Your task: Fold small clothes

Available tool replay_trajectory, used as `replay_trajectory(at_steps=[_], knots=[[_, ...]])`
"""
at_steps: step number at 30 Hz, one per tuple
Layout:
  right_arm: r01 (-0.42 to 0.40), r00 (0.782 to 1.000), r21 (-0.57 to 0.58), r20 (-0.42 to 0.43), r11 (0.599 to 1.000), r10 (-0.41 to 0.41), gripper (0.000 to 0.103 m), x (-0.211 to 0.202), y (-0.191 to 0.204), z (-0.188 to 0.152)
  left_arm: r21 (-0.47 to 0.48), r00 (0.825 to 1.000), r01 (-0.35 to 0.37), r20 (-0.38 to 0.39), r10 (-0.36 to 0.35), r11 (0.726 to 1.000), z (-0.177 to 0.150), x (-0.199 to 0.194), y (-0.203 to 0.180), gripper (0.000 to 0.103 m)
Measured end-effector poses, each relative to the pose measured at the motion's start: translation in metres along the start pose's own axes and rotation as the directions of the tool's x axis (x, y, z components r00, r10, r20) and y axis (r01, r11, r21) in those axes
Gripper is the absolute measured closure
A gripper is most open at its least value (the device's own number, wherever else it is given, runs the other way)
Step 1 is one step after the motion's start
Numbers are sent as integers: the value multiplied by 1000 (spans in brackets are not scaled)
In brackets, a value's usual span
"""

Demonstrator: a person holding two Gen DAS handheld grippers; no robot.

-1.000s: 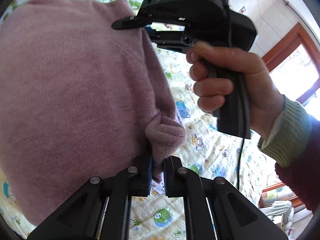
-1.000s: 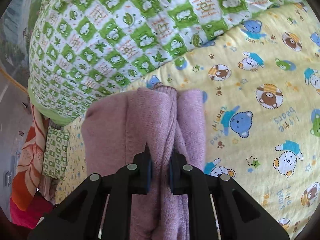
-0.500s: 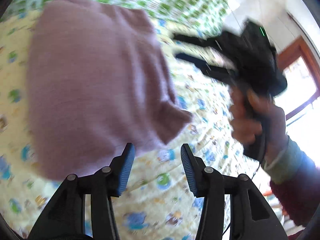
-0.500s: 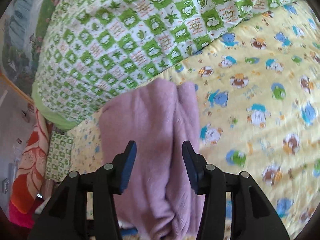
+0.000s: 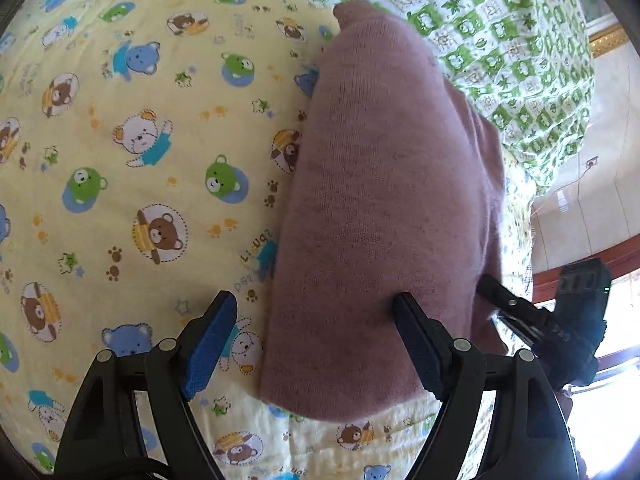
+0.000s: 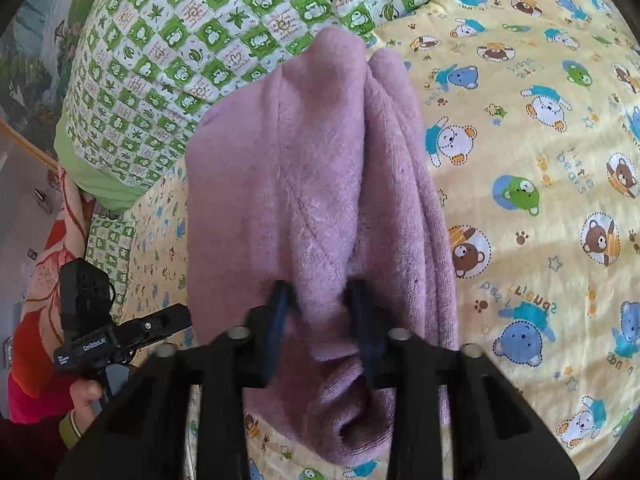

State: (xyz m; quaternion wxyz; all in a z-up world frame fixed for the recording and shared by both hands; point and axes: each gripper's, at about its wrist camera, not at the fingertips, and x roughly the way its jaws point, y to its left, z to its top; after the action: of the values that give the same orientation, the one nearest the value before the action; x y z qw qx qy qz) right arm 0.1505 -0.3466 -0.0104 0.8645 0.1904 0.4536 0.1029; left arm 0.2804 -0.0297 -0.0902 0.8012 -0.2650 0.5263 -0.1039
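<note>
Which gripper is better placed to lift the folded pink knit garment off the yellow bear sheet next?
Right. The right gripper has a ridge of the folded pink knit garment between its narrowed jaws. The left gripper has jaws wide open, merely straddling its edge.

Black left tool (image 5: 314,326), blue pads (image 5: 208,342), silver screws; maroon sleeve (image 6: 28,446), green cuff (image 6: 68,432).

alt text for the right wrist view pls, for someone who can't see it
A folded mauve knit garment lies on a yellow teddy-bear print sheet, with the right gripper closing around a ridge of its near edge. A green-and-white checked quilt lies behind, and the left gripper shows at lower left.
</note>
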Motion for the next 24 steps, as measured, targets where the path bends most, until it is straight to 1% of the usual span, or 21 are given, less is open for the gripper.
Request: replay_trajectory(at_steps=[2,3,5,7,8,10,11,14,17,21,23,24], knots=[[-11,1000,8,13,1000,11,92,-9,0,2,13,1000,17,-4,-17,1000,-3,1,-1,22],[-26,999,7,35,1000,26,92,-19,2,4,22,1000,26,-2,-26,999,-5,-2,-3,22],[-81,991,3,106,997,80,93,-51,8,14,58,999,41,5,-41,997,-7,-5,-19,22],[-70,987,-33,145,997,74,93,-73,15,21,85,999,35,-1,-35,996,-5,-2,-32,22],[-54,987,-46,147,997,61,93,-77,15,23,86,999,33,-8,-32,996,-5,1,-34,22],[-19,992,-42,122,999,24,93,-73,8,25,67,999,29,-28,-28,997,-6,9,-30,22],[5,995,-31,103,1000,-2,93,-65,1,24,62,999,29,-34,-27,998,-7,11,-30,22],[32,998,10,60,999,-33,93,-39,-19,13,52,999,20,-49,-18,998,-10,21,-25,22],[68,996,20,65,998,-69,92,-23,-31,3,27,997,12,-78,-10,1000,-13,28,-22,22],[60,995,53,81,997,-64,90,-22,-35,0,47,998,11,-70,-7,999,-7,28,-30,22],[66,994,50,88,997,-70,82,-30,-29,1,48,998,18,-55,-15,999,2,28,-39,22],[83,992,39,93,996,-86,80,-34,-24,3,46,999,23,-49,-20,999,4,25,-37,22]])
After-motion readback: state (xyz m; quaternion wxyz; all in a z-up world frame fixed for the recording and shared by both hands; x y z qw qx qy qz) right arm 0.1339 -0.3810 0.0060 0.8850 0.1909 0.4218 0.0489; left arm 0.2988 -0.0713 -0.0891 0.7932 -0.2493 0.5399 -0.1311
